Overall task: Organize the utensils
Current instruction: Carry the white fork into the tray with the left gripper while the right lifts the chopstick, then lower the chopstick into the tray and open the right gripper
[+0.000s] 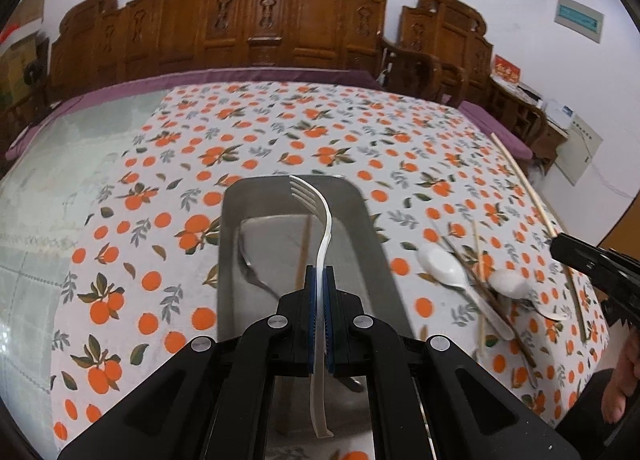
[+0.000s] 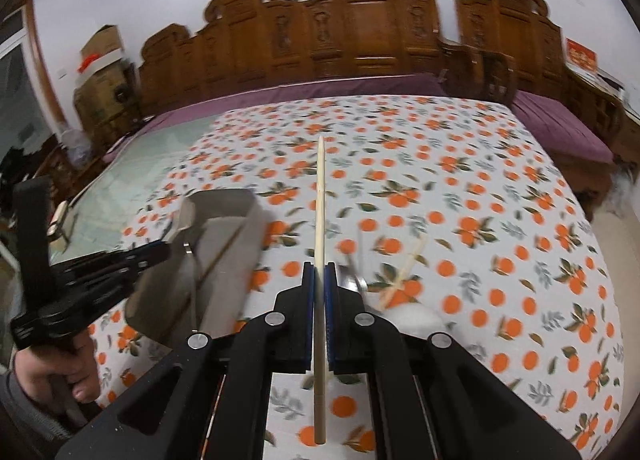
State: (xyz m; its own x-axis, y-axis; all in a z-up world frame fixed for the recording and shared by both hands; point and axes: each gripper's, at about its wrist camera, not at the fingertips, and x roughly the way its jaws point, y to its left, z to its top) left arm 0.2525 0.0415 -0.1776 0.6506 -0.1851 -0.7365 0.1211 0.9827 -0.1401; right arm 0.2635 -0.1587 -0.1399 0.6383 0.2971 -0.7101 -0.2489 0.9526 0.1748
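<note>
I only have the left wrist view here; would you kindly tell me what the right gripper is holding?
Observer: The right gripper is shut on a pale wooden chopstick, gripped partway along its length.
Operator: Thank you. Is its tip over the tray?
Observer: No, the chopstick points out over the orange-print tablecloth, to the right of the metal tray.
Operator: And is my hand visible there?
Observer: Yes, the person's left hand wraps the handle of the left gripper, at the picture's lower left.
</note>
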